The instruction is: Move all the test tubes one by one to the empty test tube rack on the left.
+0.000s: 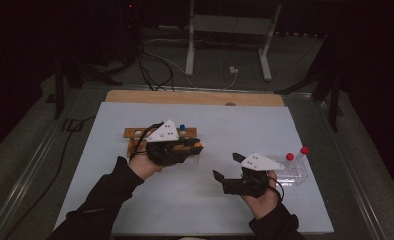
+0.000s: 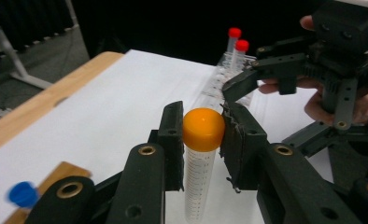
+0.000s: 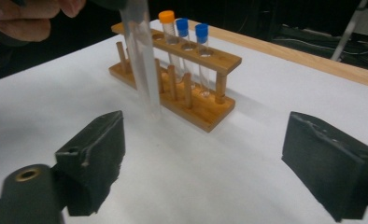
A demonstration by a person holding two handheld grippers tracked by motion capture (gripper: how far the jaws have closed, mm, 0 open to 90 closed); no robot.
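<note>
My left gripper (image 1: 197, 146) is shut on a clear graduated tube with an orange cap (image 2: 203, 128), gripped just under the cap and hanging upright above the white mat. In the right gripper view that tube (image 3: 142, 60) hangs in front of the wooden rack (image 3: 210, 58), its tip just above the mat. The rack holds one orange-capped tube (image 3: 167, 18) and two blue-capped tubes (image 3: 201, 30). To the right, nearer the person, my right gripper (image 1: 227, 166) is open with nothing between its pads (image 3: 98, 154).
A clear plastic rack (image 1: 295, 172) with two red-capped tubes (image 1: 290, 156) stands right of the right gripper. The white mat (image 1: 195, 205) covers the table, with a wooden strip (image 1: 195, 97) along its far edge. A stand's legs (image 1: 190, 55) are on the floor beyond.
</note>
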